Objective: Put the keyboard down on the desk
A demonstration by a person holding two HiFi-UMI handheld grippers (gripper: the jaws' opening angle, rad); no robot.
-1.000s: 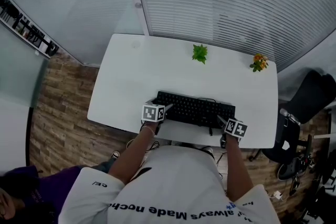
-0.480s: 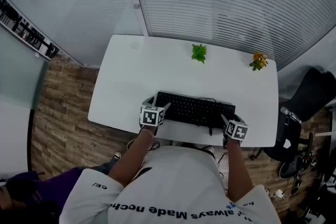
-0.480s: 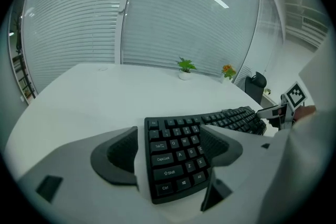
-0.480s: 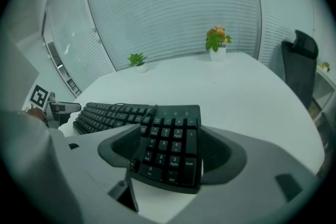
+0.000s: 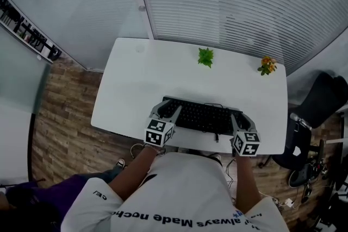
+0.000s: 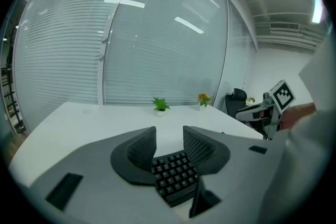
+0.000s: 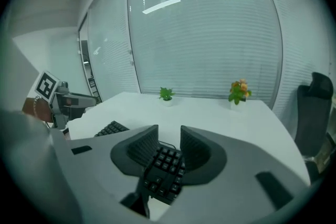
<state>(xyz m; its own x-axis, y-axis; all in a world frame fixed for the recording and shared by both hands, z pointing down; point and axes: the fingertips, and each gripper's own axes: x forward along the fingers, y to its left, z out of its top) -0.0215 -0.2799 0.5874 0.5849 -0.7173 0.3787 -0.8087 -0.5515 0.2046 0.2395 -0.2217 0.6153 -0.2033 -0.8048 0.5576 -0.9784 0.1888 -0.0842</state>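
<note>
A black keyboard point(image 5: 202, 115) lies along the near edge of the white desk point(image 5: 163, 68). My left gripper point(image 5: 166, 108) is at its left end, and its jaws are closing with that end point(image 6: 173, 176) between them, the pads against its edges. My right gripper point(image 5: 242, 119) is at the right end, also closing, with the keys point(image 7: 164, 168) wedged between its pads. In the left gripper view the jaws point(image 6: 169, 136) frame the keyboard's end. The right gripper view shows the same between its jaws point(image 7: 169, 134), with the cable trailing behind.
A small green plant point(image 5: 205, 56) and an orange-flowered plant point(image 5: 266, 64) stand at the desk's far side, before the window blinds. A black office chair point(image 5: 321, 100) is off the desk's right end. The floor is wood.
Both marker cubes have shifted toward the person, and both pairs of jaws have narrowed around the keyboard's ends. The keyboard stays at about the same place.
</note>
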